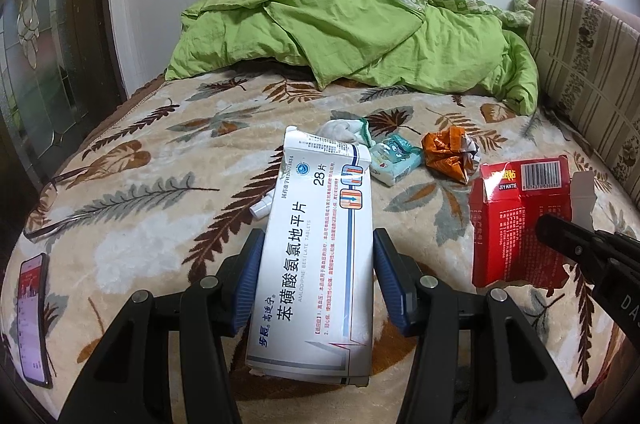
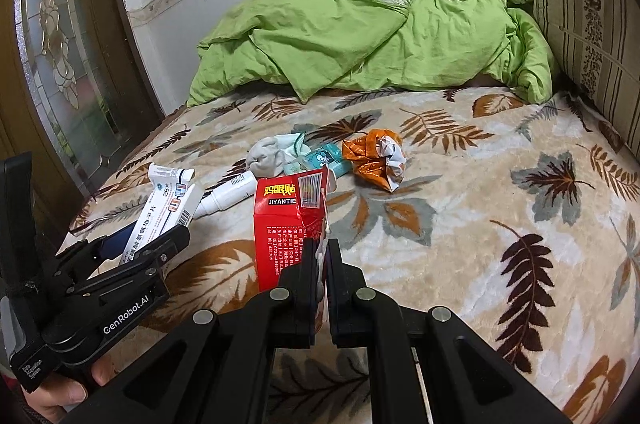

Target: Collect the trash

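My left gripper (image 1: 318,244) is shut on a long white medicine box (image 1: 316,256), held above the bed; the box also shows in the right wrist view (image 2: 168,203). My right gripper (image 2: 323,252) is shut on the edge of a torn red box (image 2: 290,228), which also shows in the left wrist view (image 1: 516,220). On the blanket beyond lie a crumpled orange wrapper (image 2: 374,159), a teal tissue pack (image 2: 326,159), a white tube (image 2: 230,193) and a whitish sock (image 2: 266,151).
A lit phone (image 1: 34,316) and a pair of glasses (image 1: 52,207) lie on the leaf-patterned blanket (image 2: 500,203) at the left. A green quilt (image 2: 360,43) is heaped at the back. A striped cushion (image 2: 592,35) stands right; a glass door (image 2: 60,43) left.
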